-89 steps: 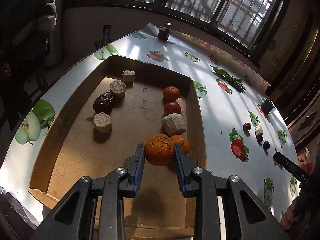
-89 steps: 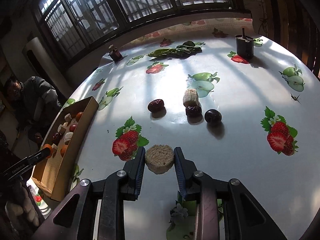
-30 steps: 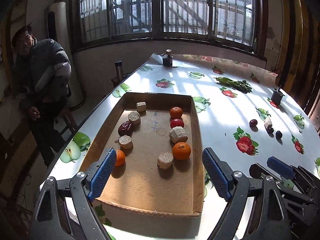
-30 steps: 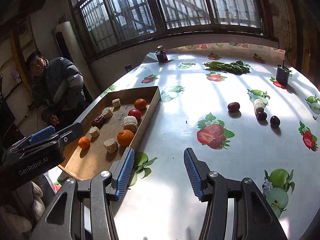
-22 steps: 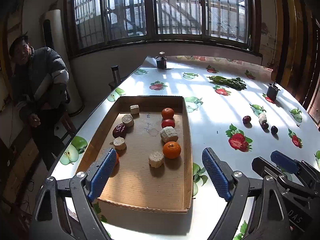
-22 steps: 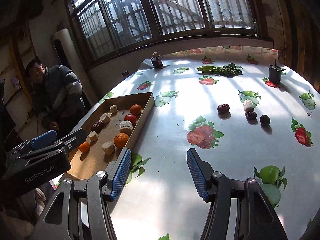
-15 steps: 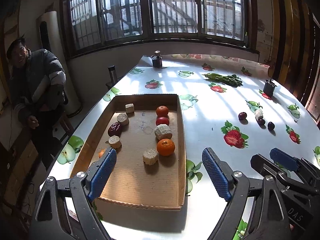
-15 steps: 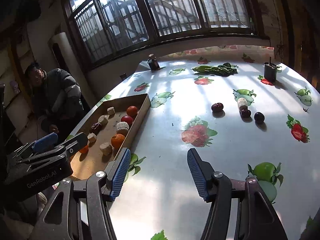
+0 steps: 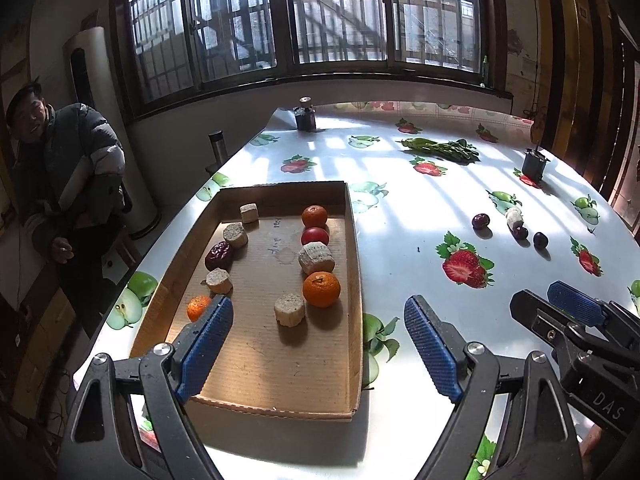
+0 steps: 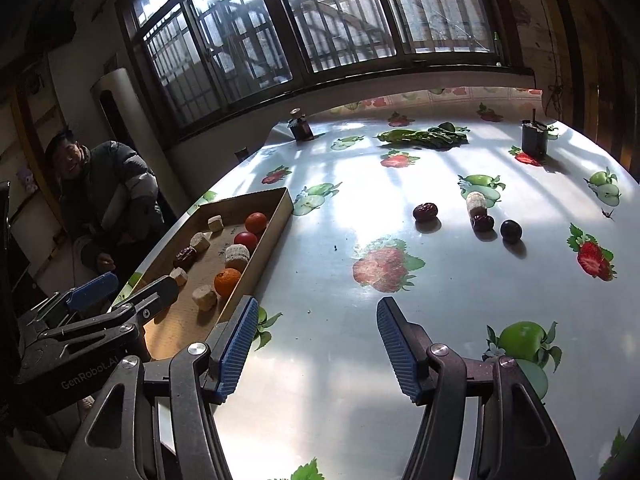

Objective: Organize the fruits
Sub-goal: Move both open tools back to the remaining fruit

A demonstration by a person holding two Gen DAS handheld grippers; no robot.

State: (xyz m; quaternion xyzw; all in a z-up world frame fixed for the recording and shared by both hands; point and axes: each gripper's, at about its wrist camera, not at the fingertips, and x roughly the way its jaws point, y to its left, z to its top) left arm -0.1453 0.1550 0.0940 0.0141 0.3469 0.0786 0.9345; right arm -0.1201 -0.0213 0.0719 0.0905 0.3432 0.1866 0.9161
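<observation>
Left tongs and right tongs spread wide apart, empty, above the fruit-print worktop. Oranges, a tomato and pale cut pieces in the cardboard tray; dark fruits well apart to the right.

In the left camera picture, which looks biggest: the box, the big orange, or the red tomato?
1. Cardboard box, by far.
2. Big orange.
3. Red tomato, though it sits farther from the camera, so the gap between these two is unsure.
</observation>
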